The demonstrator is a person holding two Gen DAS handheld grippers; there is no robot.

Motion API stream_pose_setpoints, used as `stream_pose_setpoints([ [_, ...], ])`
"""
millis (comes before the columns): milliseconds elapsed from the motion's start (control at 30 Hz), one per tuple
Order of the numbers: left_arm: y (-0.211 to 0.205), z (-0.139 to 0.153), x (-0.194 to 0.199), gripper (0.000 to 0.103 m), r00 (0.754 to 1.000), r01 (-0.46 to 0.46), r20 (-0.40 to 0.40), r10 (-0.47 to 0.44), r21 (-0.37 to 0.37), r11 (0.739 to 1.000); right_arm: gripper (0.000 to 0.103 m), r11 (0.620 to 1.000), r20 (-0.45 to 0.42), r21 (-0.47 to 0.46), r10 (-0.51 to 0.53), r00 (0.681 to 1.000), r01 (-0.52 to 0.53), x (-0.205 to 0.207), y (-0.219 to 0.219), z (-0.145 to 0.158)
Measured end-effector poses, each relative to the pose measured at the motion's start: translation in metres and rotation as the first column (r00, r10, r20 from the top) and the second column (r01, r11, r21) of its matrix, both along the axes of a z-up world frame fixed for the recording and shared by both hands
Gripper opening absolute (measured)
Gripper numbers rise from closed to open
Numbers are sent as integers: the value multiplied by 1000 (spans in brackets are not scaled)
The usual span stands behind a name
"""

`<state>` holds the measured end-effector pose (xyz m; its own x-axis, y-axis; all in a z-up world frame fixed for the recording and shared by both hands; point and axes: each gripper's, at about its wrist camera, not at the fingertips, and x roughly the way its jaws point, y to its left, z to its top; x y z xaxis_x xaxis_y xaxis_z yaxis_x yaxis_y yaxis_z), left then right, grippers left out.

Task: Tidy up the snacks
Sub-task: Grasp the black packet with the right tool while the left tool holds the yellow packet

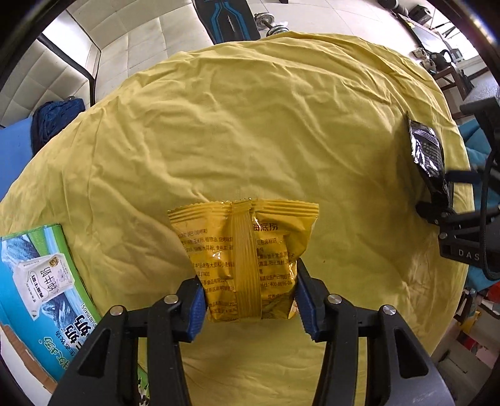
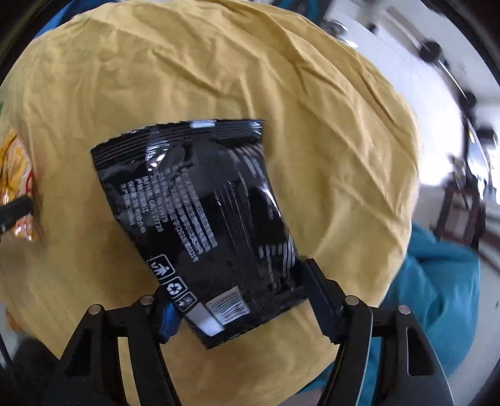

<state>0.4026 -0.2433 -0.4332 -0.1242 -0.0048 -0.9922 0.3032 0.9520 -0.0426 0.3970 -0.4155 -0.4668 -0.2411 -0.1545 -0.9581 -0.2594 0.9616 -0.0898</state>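
Note:
My left gripper (image 1: 250, 299) is shut on a yellow snack packet (image 1: 243, 256), held back side up over the yellow cloth (image 1: 250, 125). My right gripper (image 2: 240, 309) is shut on a black snack packet (image 2: 200, 212), gripped near its lower end and tilted left. In the left wrist view that black packet (image 1: 426, 153) and the right gripper (image 1: 450, 225) appear at the table's right edge. The yellow packet (image 2: 15, 175) shows at the left edge of the right wrist view.
A green and blue milk carton box (image 1: 40, 290) lies at the table's left edge. Blue fabric (image 2: 437, 281) hangs beside the table's right side. A chair (image 1: 450, 78), dumbbells (image 1: 270, 23) and clutter stand on the floor beyond.

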Motion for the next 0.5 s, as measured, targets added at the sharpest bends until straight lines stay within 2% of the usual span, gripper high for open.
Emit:
stream_pose_setpoints([
  [33, 1, 0, -2, 46, 1000, 3, 2, -3, 4, 1000, 70, 998, -34, 1, -60, 998, 60, -5, 0, 1],
  [100, 2, -1, -11, 46, 1000, 0, -2, 0, -2, 1000, 71, 990, -96, 68, -117, 989, 123, -11, 3, 3],
  [167, 6, -2, -15, 46, 1000, -10, -12, 10, -8, 1000, 84, 969, -167, 153, -167, 972, 193, -14, 4, 7],
  [233, 8, -5, -16, 46, 1000, -18, -18, 18, -12, 1000, 88, 959, -121, 208, -169, 978, 191, -10, 4, 19],
  [267, 10, -5, -17, 46, 1000, -23, -20, 23, -10, 1000, 89, 968, -64, 197, -143, 988, 153, -5, 4, 28],
  [333, 13, -6, -17, 46, 999, -31, -20, 31, -9, 999, 92, 990, 43, 102, -105, 994, 100, 7, -1, 39],
  [400, 13, -6, -16, 46, 999, -38, -15, 38, -8, 999, 93, 995, 112, 60, -89, 990, 83, 23, -7, 42],
  [500, 16, -5, -13, 46, 999, -51, -11, 50, -8, 999, 93, 979, 30, 137, -154, 988, 149, 40, -15, 21],
])
